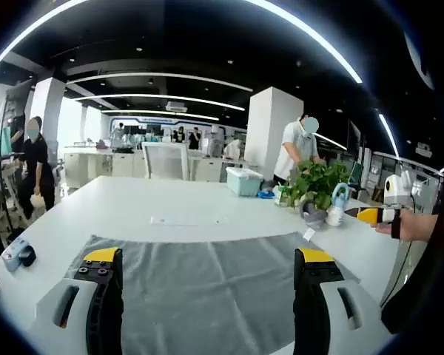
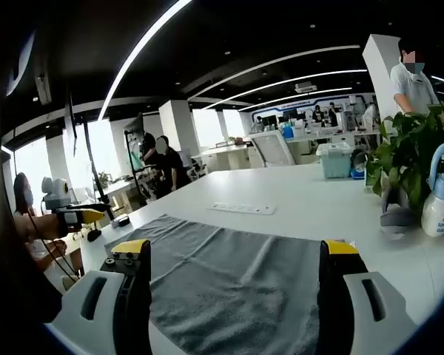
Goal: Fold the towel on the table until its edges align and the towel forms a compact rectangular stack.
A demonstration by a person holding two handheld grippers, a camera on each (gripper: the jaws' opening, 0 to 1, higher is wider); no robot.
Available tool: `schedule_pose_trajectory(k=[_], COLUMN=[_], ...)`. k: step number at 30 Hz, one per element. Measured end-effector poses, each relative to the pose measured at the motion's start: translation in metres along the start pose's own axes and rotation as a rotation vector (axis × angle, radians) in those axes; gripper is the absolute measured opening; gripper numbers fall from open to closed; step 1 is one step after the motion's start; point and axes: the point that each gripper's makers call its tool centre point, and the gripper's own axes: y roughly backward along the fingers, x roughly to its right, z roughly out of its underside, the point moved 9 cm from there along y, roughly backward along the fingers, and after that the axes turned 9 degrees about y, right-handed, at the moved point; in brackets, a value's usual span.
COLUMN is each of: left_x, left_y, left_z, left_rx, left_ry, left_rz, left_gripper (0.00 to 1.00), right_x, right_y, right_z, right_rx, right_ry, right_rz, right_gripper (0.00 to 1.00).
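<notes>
A grey towel (image 1: 207,281) lies spread flat on the white table (image 1: 133,200), reaching from near the front edge toward the middle. My left gripper (image 1: 209,259) hovers above its near part, jaws wide apart with nothing between them. In the right gripper view the same towel (image 2: 237,274) stretches out ahead, and my right gripper (image 2: 238,248) is open above it, holding nothing. The right gripper (image 1: 377,215) also shows at the right edge of the left gripper view, held in a hand. The left gripper (image 2: 81,216) appears at the left of the right gripper view.
A potted plant (image 1: 314,185), a spray bottle (image 1: 338,203) and a pale storage box (image 1: 244,180) stand at the far right of the table. A power strip (image 1: 189,220) lies beyond the towel. A small dark device (image 1: 18,255) sits at the left. A chair (image 1: 165,160) and people stand behind.
</notes>
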Motion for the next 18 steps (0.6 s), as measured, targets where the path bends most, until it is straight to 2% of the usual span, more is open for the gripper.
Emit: schedule_pose_trajectory(k=[5, 13, 16, 18], left_x=[-0.009, -0.008, -0.009, -0.008], left_y=[0.005, 0.011, 0.01, 0.01], left_z=[0.009, 0.012, 0.014, 0.015], left_rx=[-0.011, 0.023, 0.016, 0.014], left_ry=[0.016, 0.056, 0.058, 0.052], left_rz=[-0.036, -0.047, -0.049, -0.044], left_gripper=[0.99, 0.99, 0.99, 0.99], right_x=[0.001, 0.007, 0.011, 0.01], right_y=[0.001, 0.016, 0.02, 0.024], right_z=[0.004, 0.009, 0.01, 0.009], right_rx=[0.009, -0.013, -0.021, -0.002], right_ry=[0.001, -0.001, 0.007, 0.003], right_rz=[0.002, 0.03, 0.041, 0.04], right_gripper=[0.94, 0.94, 0.94, 0.95])
